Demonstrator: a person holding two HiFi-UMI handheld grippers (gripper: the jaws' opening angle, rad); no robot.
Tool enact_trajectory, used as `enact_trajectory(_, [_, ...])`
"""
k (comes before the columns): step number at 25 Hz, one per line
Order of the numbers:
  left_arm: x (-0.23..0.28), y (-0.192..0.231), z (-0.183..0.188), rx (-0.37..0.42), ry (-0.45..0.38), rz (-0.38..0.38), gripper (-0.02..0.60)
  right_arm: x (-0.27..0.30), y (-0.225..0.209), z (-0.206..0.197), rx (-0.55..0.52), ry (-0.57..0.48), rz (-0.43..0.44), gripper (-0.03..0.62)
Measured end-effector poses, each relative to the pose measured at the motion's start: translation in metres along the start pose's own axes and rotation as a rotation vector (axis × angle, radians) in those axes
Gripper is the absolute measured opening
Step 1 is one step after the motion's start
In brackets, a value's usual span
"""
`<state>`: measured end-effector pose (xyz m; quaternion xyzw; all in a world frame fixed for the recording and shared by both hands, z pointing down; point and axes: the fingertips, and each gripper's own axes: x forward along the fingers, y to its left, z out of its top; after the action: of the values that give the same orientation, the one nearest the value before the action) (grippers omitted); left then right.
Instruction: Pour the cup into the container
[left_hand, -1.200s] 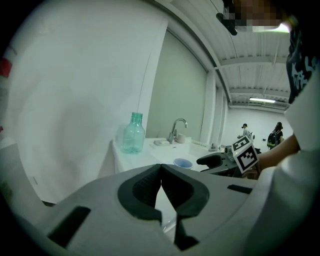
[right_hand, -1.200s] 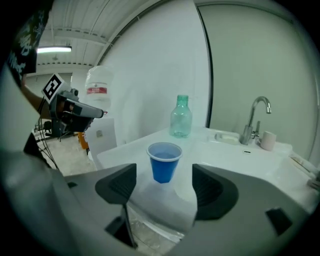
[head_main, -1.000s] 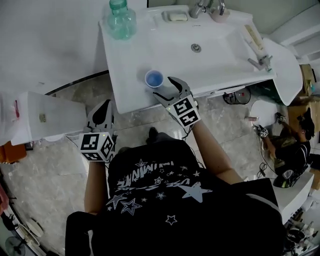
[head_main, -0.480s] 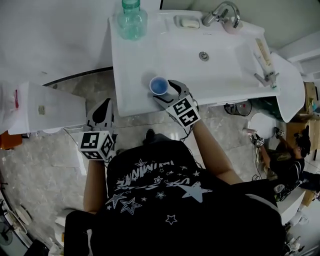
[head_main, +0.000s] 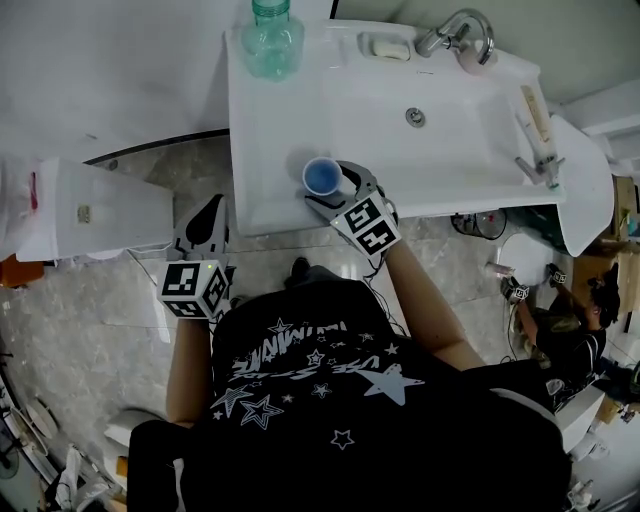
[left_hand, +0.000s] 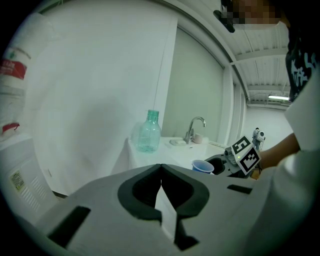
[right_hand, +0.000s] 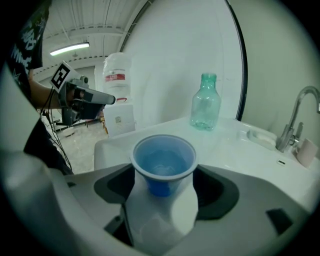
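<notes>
Treat thin blue plastic cup (right_hand: 163, 161), clamped below its rim in right gripper (head_main: 332, 190) at white washbasin's (head_main: 268, 150) front edge, as light, crushable, spill-prone.

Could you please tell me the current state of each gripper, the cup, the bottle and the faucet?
cup: upright, liquid inside.
right gripper: shut on the cup.
left gripper: shut, empty.
bottle: upright on the sink.
faucet: no water running.
</notes>
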<state>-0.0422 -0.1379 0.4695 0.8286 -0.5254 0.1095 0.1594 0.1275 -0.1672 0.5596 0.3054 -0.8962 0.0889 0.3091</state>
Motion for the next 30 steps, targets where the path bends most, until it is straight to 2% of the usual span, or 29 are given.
enact_trajectory(9, [-0.0008,-0.0018,-0.0017,0.004,0.007,0.003,0.009,0.0044,-0.0011,0.0064,-0.002,-0.016,-0.012,0.311])
enact_trajectory(30, [-0.0062,-0.0010,-0.0028,0.008,0.007,0.018,0.009,0.0031,-0.0004,0.0089,-0.019,-0.037,-0.016,0.276])
